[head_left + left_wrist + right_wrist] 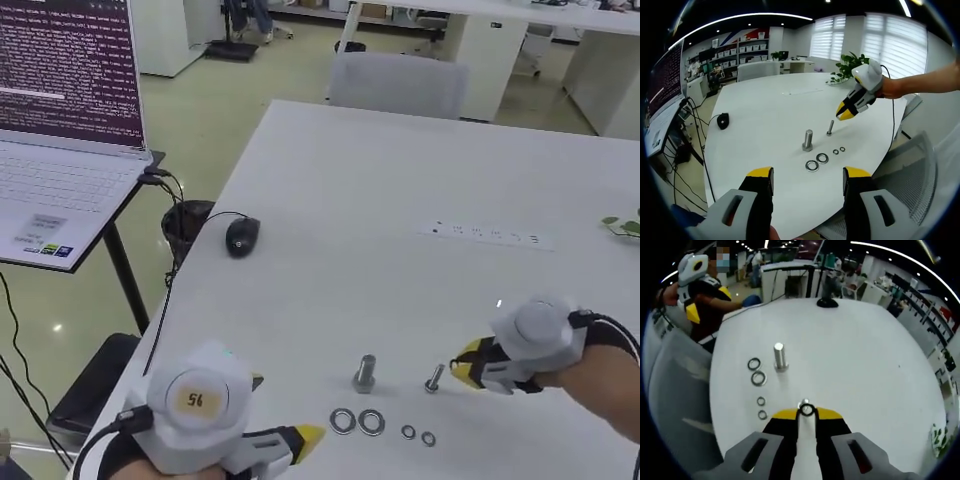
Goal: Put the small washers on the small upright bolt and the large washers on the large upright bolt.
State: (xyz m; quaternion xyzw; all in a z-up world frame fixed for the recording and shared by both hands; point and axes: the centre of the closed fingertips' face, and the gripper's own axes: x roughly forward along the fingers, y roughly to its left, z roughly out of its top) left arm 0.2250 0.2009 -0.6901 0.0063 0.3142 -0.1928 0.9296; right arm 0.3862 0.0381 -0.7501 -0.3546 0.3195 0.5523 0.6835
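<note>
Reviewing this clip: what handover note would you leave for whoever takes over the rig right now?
Left gripper: open, empty, at the near edge of the table.
Right gripper: jaws almost together, empty, tips right by the small bolt.
Large bolt: upright beside it.
Two large washers and two small washers: flat on the table in front of the bolts.
Done: nothing.
Left: all four washers.

the right hand-held gripper [806,416] rises from below, its yellow-tipped jaws drawn close, with a small bolt [806,409] at their tips; whether they pinch it is unclear. on the white counter [855,355] stands a large bolt [779,356], with two large washers [758,378] just beside it and two small washers [761,401] nearer the gripper.
</note>
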